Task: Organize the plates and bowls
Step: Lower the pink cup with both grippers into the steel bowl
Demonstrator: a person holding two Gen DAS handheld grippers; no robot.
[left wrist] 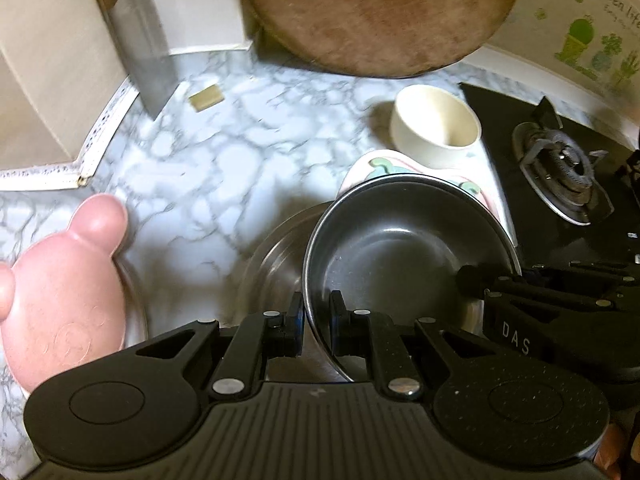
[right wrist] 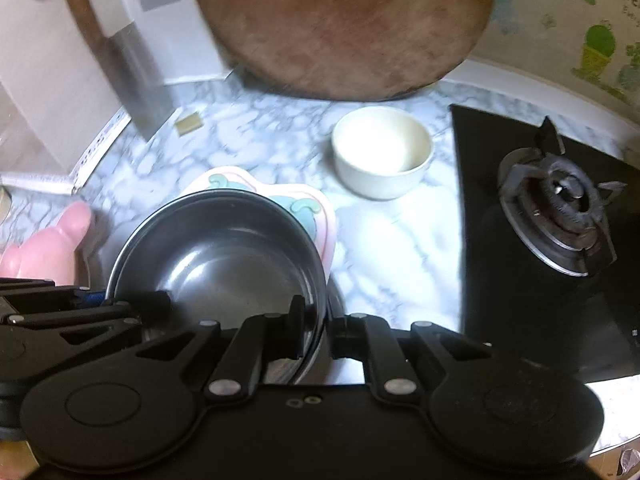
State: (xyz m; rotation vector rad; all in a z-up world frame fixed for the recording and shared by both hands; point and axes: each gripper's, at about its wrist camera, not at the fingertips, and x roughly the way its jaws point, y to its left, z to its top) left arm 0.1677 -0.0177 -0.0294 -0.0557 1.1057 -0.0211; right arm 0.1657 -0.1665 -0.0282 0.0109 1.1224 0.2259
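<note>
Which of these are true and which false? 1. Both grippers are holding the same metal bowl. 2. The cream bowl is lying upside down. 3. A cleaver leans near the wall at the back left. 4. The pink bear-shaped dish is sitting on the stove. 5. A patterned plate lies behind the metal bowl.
1. True: the left gripper and the right gripper each have their jaws closed on the rim of the metal bowl.
2. False: the cream bowl stands upright, opening up.
3. True: the cleaver leans there.
4. False: the pink bear-shaped dish is on the marble counter, far from the stove.
5. True: the patterned plate shows behind it.
</note>
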